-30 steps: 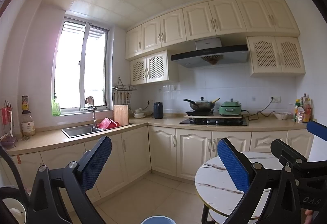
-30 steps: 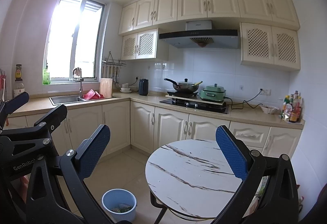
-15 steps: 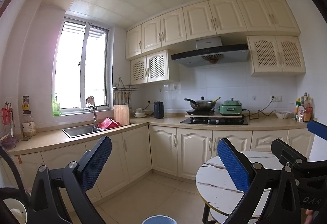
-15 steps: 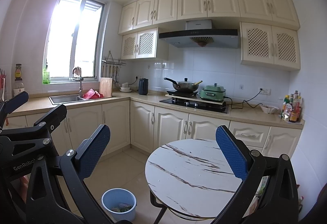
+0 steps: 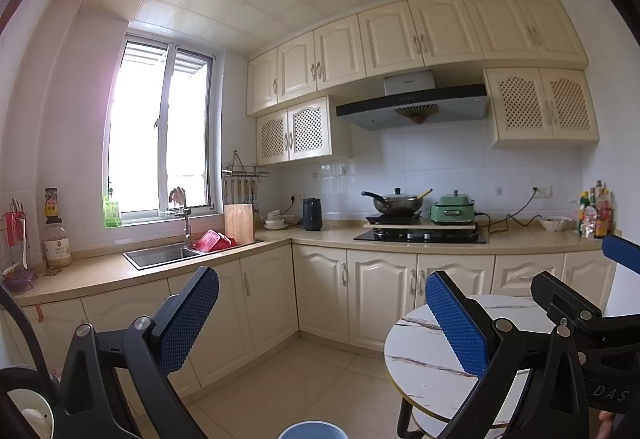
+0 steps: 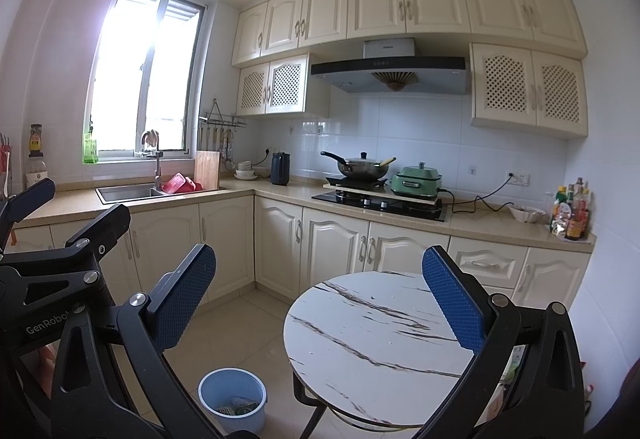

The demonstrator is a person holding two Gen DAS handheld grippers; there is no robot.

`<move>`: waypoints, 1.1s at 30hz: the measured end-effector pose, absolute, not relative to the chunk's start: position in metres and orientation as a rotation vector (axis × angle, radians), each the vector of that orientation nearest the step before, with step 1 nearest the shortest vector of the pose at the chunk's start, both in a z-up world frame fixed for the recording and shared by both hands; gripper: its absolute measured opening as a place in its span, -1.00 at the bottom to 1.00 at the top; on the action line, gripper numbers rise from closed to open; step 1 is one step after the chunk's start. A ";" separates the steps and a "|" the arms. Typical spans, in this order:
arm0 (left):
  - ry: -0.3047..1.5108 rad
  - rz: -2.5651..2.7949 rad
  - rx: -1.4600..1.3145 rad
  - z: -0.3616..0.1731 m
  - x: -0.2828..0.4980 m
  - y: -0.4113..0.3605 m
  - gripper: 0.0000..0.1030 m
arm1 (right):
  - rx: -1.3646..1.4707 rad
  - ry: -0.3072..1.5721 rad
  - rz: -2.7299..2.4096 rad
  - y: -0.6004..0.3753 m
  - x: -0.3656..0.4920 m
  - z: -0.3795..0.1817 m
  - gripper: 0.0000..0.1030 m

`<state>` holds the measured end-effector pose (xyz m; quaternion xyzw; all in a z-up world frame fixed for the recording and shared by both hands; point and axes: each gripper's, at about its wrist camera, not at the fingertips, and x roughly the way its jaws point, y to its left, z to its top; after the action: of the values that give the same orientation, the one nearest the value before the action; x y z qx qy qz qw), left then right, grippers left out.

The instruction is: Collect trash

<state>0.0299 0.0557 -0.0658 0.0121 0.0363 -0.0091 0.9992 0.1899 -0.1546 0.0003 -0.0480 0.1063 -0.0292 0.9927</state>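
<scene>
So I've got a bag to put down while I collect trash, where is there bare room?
The round marble table top is bare apart from a few specks. The counter stretch between the stove and the white bowl holds only a cord. The sink corner and the bottle cluster are crowded.

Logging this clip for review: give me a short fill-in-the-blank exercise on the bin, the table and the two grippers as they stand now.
1. The blue waste bin stands on the floor to the ____ of the round table in the right wrist view.
2. The left gripper and the right gripper both have their jaws ____.
3. The bin already holds some ____.
4. The table top has a ____ pattern.

Missing words: left; open; trash; marble
</scene>
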 end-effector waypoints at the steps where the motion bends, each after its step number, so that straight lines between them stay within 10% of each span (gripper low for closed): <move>1: 0.073 -0.018 0.024 -0.065 0.030 0.056 0.99 | -0.097 0.214 -0.059 -0.154 0.191 0.000 1.00; 33: 0.083 -0.024 0.035 -0.059 0.040 0.074 0.99 | -0.094 0.226 -0.052 -0.162 0.191 -0.007 1.00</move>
<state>0.0396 0.0735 -0.0593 0.0175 0.0414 -0.0122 0.9989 0.1914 -0.1617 -0.0074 -0.0467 0.1125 -0.0261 0.9922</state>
